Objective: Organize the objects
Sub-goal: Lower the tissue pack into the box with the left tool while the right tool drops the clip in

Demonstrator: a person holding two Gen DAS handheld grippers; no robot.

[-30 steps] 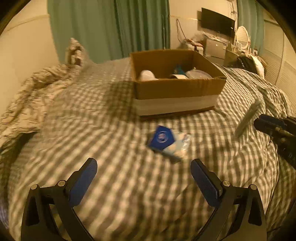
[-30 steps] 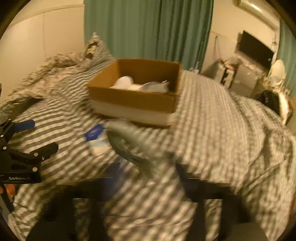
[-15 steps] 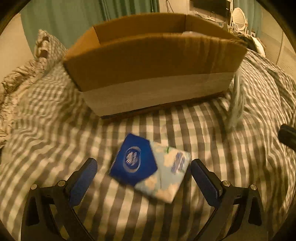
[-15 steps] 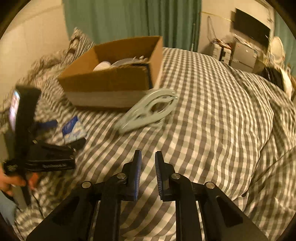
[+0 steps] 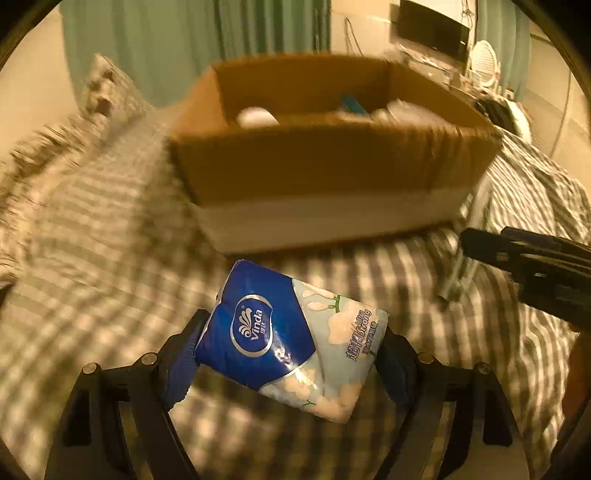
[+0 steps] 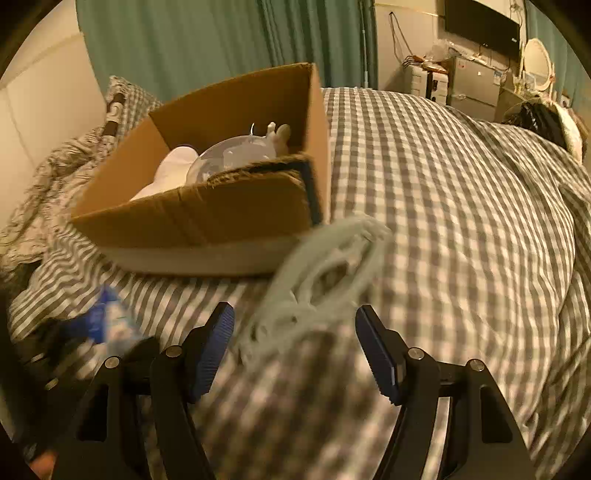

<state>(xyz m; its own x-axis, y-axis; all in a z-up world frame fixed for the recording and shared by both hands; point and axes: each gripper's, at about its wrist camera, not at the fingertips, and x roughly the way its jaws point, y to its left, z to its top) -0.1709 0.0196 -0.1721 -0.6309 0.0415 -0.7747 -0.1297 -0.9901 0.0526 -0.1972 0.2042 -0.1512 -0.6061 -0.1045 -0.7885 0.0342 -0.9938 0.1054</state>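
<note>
My left gripper [image 5: 286, 363] is shut on a blue and pale Vinda tissue pack [image 5: 288, 339], held just above the checked bedcover. The pack also shows blurred in the right wrist view [image 6: 107, 325]. An open cardboard box [image 5: 332, 173] stands just beyond it, with a white item and other things inside. My right gripper [image 6: 295, 347] is open, with a pale green plastic hanger [image 6: 321, 273] lying blurred on the cover between and just beyond its fingers. The box [image 6: 221, 206] is to the hanger's left. The hanger [image 5: 469, 251] shows edge-on in the left wrist view.
The checked duvet [image 6: 461, 221] swells up to the right. A crumpled blanket and pillow [image 5: 55, 155] lie to the left. Green curtains [image 6: 221, 40], a TV [image 6: 480, 18] and cluttered furniture stand behind the bed.
My left gripper has closed on the tissue pack and lifted it. My right gripper has opened wide and moved forward so the hanger sits between its fingers.
</note>
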